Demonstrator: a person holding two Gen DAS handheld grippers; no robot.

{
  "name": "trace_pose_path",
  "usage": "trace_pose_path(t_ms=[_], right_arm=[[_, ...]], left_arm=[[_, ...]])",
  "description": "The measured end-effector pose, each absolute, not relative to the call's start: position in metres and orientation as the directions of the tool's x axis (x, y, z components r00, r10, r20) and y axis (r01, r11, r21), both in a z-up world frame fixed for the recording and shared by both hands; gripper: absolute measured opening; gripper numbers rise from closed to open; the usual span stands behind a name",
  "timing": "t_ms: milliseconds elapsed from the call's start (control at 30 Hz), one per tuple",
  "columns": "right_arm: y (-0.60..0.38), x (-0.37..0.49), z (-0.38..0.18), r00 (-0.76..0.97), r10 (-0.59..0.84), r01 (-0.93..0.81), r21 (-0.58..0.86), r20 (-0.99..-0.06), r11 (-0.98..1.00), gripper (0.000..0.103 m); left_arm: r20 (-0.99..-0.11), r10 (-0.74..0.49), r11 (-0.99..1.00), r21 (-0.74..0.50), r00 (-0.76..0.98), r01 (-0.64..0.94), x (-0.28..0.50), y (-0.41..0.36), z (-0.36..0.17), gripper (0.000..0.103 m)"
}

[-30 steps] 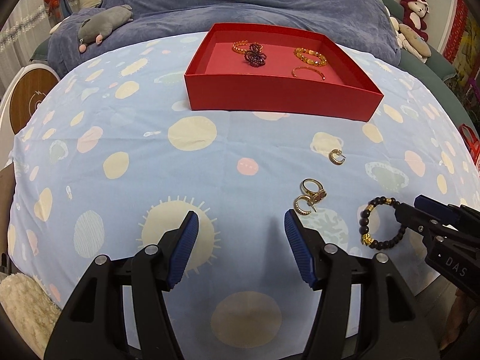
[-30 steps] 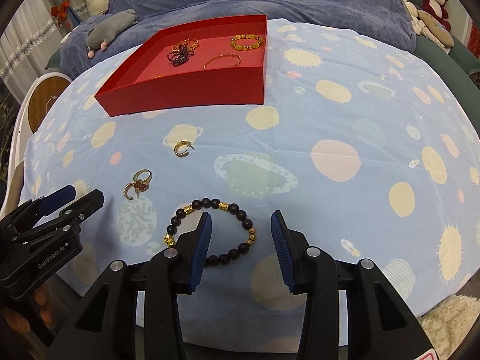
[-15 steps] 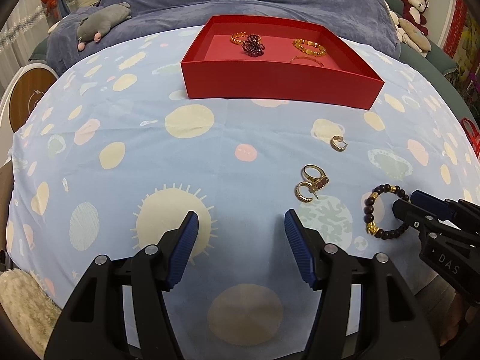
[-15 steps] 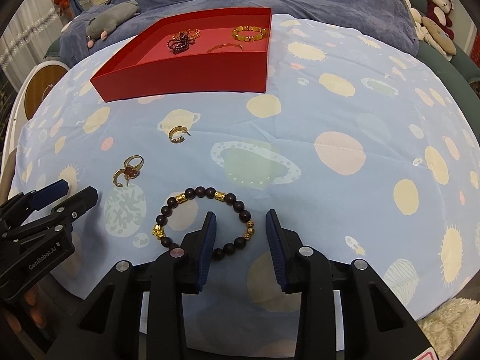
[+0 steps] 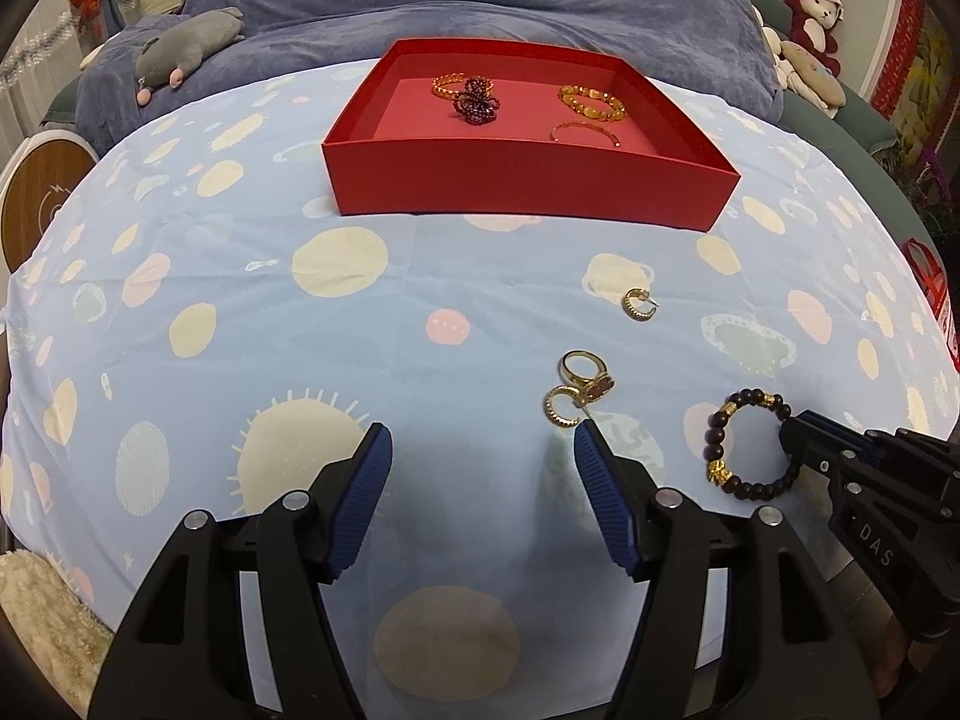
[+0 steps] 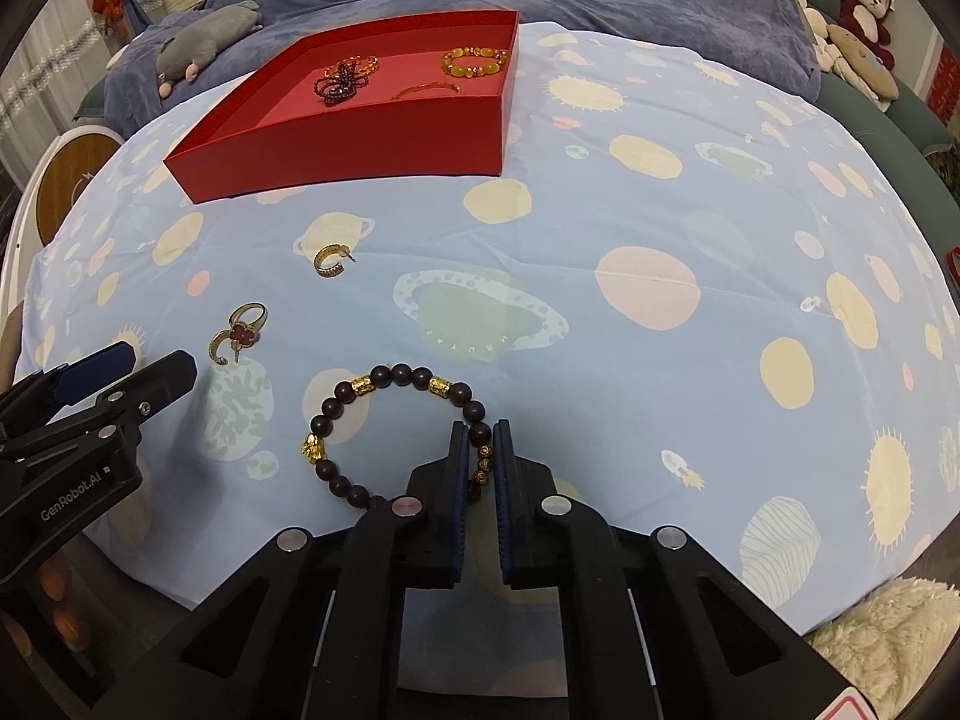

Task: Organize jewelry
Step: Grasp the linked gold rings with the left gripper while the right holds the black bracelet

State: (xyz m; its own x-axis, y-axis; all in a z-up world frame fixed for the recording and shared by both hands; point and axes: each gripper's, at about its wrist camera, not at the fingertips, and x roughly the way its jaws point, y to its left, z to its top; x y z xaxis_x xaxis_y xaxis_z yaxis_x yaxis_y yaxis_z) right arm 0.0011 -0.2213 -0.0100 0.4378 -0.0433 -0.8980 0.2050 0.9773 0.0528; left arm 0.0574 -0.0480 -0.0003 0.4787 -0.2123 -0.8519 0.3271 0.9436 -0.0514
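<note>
Right gripper (image 6: 480,450) fingers pinch the beaded bracelet (image 6: 384,420), seemingly tight; left gripper (image 5: 480,462) gapes empty.

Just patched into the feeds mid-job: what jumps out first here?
The right gripper is shut on the dark beaded bracelet, which lies near the front edge of the planet-print cloth. Behind sits the red tray, already holding bracelets. The left gripper hangs open near a ring and hoop earring; another gold hoop earring lies apart.
</note>
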Motion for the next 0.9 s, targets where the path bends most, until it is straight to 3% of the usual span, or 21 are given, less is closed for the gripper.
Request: trace_pose_path(t_ms=[300,700,900], right_arm=[[-0.226,0.0,-0.01,0.434,-0.015,0.231,0.095,-0.901,0.968,0.007],[-0.223,0.002,-0.011,0.439,-0.016,0.217,0.088,-0.898,0.972,0.008],[-0.221,0.003,-0.01,0.439,-0.005,0.215,0.1,-0.899,0.972,0.007]], left_arm=[[-0.852,-0.238,0.932,-0.066,0.466,0.357,0.068,-0.074,-0.005,0.06],[-0.844,-0.269,0.923,-0.09,0.463,0.374,0.077,-0.084,-0.01,0.024],[-0.837,-0.287,0.924,-0.114,0.466,0.365,0.077,-0.076,-0.007,0.023]])
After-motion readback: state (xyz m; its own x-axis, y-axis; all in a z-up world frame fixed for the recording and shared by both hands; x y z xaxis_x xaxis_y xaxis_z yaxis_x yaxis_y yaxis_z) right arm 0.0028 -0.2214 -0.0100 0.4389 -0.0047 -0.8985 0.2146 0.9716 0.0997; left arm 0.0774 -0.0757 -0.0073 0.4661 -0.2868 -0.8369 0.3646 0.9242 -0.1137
